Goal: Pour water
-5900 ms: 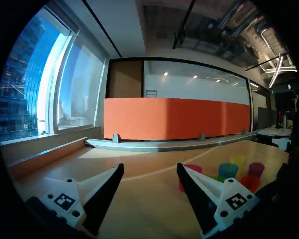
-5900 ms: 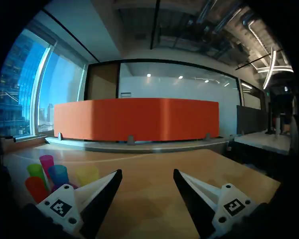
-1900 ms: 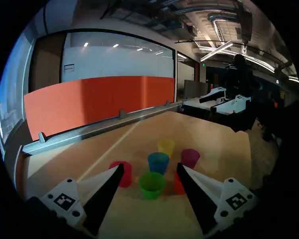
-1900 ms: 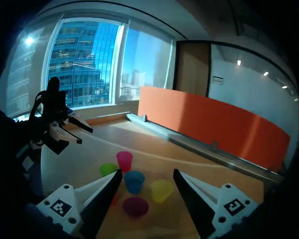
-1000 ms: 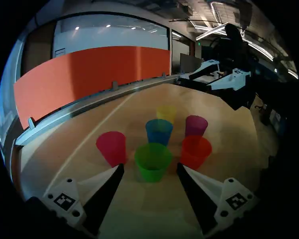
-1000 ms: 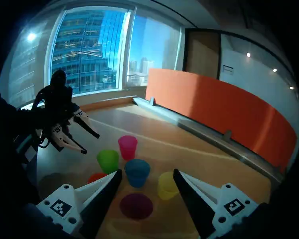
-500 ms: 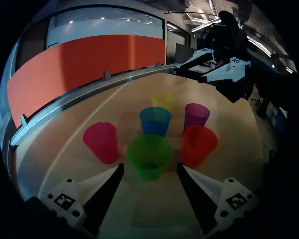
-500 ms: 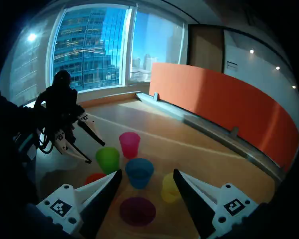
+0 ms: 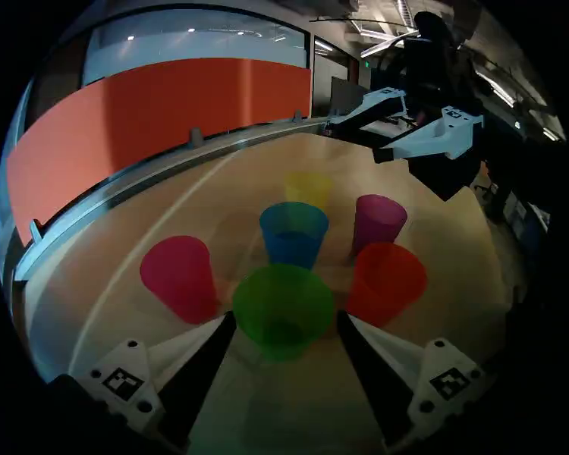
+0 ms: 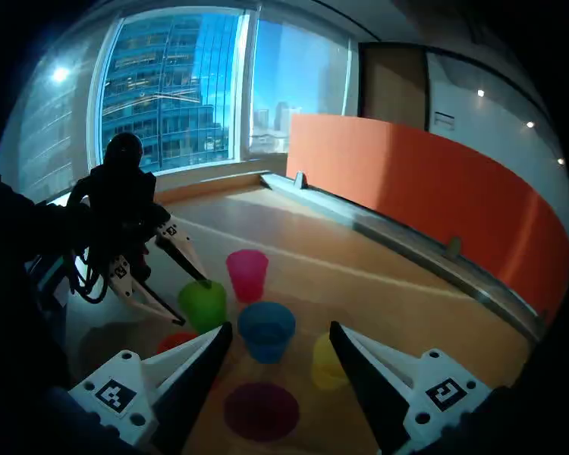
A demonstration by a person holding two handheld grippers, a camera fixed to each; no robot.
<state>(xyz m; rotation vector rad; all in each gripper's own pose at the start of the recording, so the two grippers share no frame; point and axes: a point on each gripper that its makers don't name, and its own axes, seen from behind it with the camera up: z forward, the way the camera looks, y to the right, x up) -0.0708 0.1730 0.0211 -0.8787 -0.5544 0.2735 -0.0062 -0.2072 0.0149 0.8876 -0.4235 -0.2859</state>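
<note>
Six cups [image 9: 293,231] are clustered on the table [image 9: 171,197]. The green cup [image 9: 283,307] is framed by the left gripper [image 9: 283,317], fingers spread, nothing clamped yet. The right gripper [image 10: 278,327] is held wide open too, empty. It's probably best squeezed mid-wall, gently, so the neighbours aren't nudged.

Pale wooden table [image 9: 171,205] crossed by a thin light line, long orange partition [image 9: 155,106] along its far edge on a grey rail [image 9: 133,180], tall windows [image 10: 171,98] showing glass towers and blue sky, wooden door [image 10: 391,83] right of them, ceiling strip lights [image 9: 377,47].
</note>
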